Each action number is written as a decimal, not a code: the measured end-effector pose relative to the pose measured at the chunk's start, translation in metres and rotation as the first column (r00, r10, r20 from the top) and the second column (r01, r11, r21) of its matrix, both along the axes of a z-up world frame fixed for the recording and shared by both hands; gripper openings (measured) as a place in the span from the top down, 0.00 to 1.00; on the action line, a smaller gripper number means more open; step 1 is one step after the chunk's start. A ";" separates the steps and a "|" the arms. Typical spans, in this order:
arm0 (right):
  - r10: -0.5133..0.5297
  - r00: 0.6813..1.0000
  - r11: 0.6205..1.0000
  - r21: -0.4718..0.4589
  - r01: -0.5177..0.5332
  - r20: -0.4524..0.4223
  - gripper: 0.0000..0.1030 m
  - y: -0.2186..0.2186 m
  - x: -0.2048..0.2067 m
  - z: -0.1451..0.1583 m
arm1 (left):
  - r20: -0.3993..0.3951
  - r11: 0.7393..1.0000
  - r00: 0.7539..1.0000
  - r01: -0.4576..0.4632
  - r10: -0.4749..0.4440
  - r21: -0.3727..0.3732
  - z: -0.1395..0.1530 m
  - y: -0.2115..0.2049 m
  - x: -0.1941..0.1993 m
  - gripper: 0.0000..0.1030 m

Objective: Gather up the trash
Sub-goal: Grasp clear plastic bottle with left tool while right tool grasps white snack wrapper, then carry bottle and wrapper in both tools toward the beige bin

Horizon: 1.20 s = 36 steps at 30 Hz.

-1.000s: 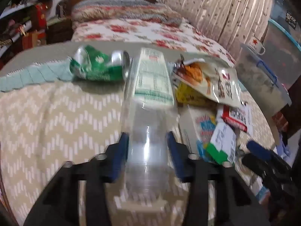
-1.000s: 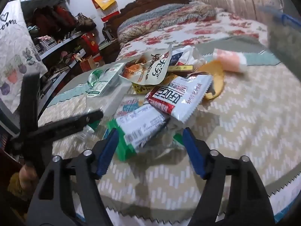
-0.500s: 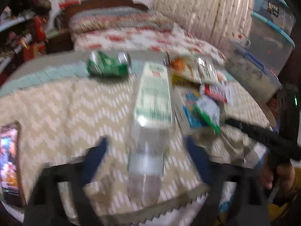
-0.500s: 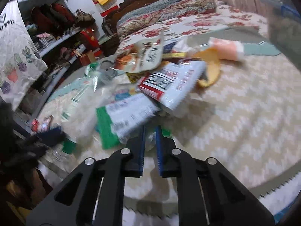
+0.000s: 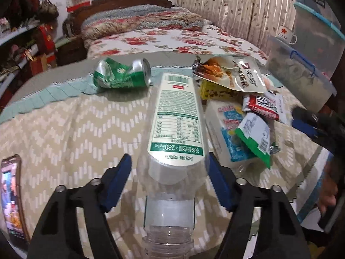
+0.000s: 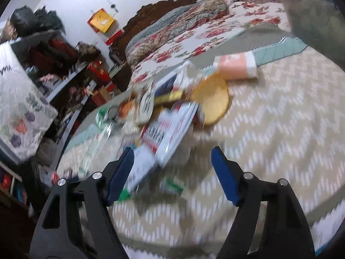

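Bottle [image 5: 175,129] lies flat on the zigzag cloth [image 5: 64,133] with its long axis running straight away from the left gripper [image 5: 170,177], neck end toward the camera and base pointing at the crushed green can [image 5: 121,75] farther back. Its clear shoulder sits right between the two blue pads [image 5: 117,181]; the right one looks touching or nearly so, while a sliver of cloth shows beside the left one. The jaws are closing, moderately spread, and I would not yet call it a firm hold. Because the bottle's axis lines up with the fingers, the squeeze falls across its round body, which is the easy way to take it, though thin clear plastic may buckle or slip. The left gripper tilts steeply down over the near table edge, and a phone [image 5: 10,194] lies off to its left. The right gripper [image 6: 172,172] is well apart from the bottle and faces the wrapper pile [image 6: 170,127] instead; its view is smeared by motion. Its jaws are opening, standing wide, with a white packet's corner [image 6: 140,170] reaching in by the left pad, nothing visibly pinched. It points down less steeply and looks rolled. So the left hand is plainly the nearer one for the bottle, and the right for the packets.
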State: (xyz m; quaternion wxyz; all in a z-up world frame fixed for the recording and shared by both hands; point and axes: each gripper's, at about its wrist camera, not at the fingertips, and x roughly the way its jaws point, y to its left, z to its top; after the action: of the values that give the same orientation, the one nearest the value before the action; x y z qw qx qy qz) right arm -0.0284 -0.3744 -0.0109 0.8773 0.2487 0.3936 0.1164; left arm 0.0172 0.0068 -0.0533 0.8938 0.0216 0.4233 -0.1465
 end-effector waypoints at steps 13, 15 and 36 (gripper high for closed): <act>-0.015 1.000 1.000 0.009 0.015 0.022 0.93 -0.014 -0.017 -0.002 | 0.020 0.998 0.999 -0.044 0.045 -0.045 0.011 0.023 -0.008 0.42; -0.068 0.997 0.998 0.018 0.068 0.031 0.93 -0.031 -0.031 0.000 | 0.036 0.997 0.998 -0.045 0.047 -0.060 0.017 0.026 -0.012 0.42; -0.201 0.977 0.974 0.123 0.190 0.079 0.93 -0.091 -0.078 -0.014 | 0.152 0.962 0.970 0.217 -0.192 -0.168 0.075 -0.047 -0.043 0.42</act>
State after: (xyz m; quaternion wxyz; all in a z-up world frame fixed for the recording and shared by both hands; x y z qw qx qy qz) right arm -0.1060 -0.4658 -0.0246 0.8857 0.3305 0.3198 0.0630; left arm -0.0254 -0.0407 0.0215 0.8985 -0.0073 0.3425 -0.2747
